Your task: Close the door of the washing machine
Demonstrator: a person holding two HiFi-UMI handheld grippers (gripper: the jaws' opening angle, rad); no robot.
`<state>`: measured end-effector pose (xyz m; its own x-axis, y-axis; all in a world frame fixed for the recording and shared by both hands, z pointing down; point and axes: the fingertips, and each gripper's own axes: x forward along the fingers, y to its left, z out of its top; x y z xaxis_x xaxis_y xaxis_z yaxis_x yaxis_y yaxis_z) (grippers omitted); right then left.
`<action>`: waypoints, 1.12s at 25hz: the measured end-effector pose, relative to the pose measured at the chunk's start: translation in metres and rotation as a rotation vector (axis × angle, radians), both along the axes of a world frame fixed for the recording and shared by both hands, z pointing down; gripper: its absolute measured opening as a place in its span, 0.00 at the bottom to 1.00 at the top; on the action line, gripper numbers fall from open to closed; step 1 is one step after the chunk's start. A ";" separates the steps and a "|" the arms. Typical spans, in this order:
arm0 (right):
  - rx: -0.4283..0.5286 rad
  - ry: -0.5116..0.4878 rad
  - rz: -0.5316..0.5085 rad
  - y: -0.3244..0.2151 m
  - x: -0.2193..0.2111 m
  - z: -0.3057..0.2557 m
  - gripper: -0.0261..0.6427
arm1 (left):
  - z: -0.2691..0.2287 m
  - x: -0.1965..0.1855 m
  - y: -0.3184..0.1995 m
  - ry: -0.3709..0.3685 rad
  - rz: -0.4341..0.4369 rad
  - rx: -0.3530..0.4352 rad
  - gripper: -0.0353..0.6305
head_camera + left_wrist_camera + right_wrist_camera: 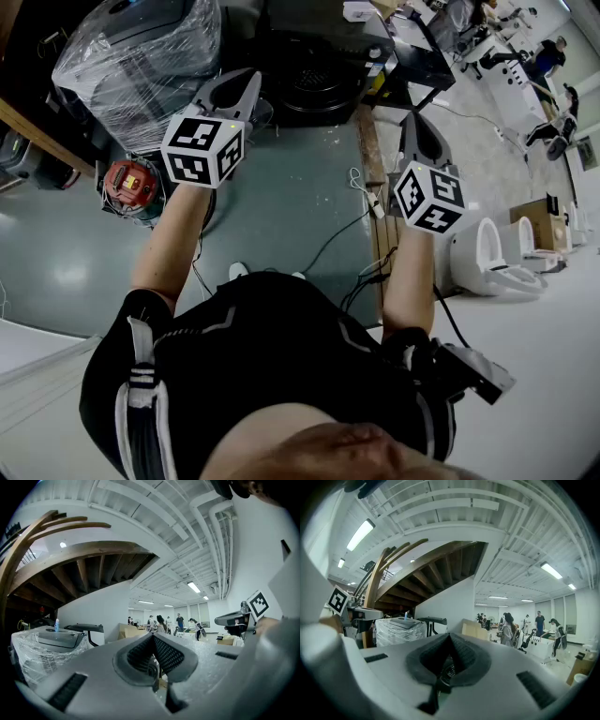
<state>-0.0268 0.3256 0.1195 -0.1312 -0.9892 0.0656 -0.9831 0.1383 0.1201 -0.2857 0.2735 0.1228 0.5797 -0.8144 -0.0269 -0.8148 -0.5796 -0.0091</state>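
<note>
Plastic-wrapped appliance (141,56) upper left. Left gripper (239,89): jaws fully together, nothing held. Washing machine (314,80) top centre, dark, round drum opening showing, beyond both grippers, neither touching it. Right gripper (412,127): jaws together too, empty.

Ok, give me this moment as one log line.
left gripper: shut, empty | right gripper: shut, empty | both level, in air | plastic-wrapped machine: ahead left, untouched | door: not seen
</note>
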 end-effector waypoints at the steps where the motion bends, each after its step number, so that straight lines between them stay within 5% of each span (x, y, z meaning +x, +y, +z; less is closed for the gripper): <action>1: -0.003 0.001 -0.007 0.001 -0.002 0.001 0.04 | 0.000 0.000 0.001 -0.001 0.001 -0.001 0.06; 28: -0.005 -0.021 0.012 -0.001 -0.027 0.008 0.04 | 0.003 -0.033 0.005 0.005 -0.003 0.006 0.06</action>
<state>-0.0541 0.3249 0.1274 -0.1203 -0.9905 0.0674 -0.9870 0.1266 0.0990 -0.3188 0.2787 0.1262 0.5774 -0.8157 -0.0343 -0.8164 -0.5775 -0.0084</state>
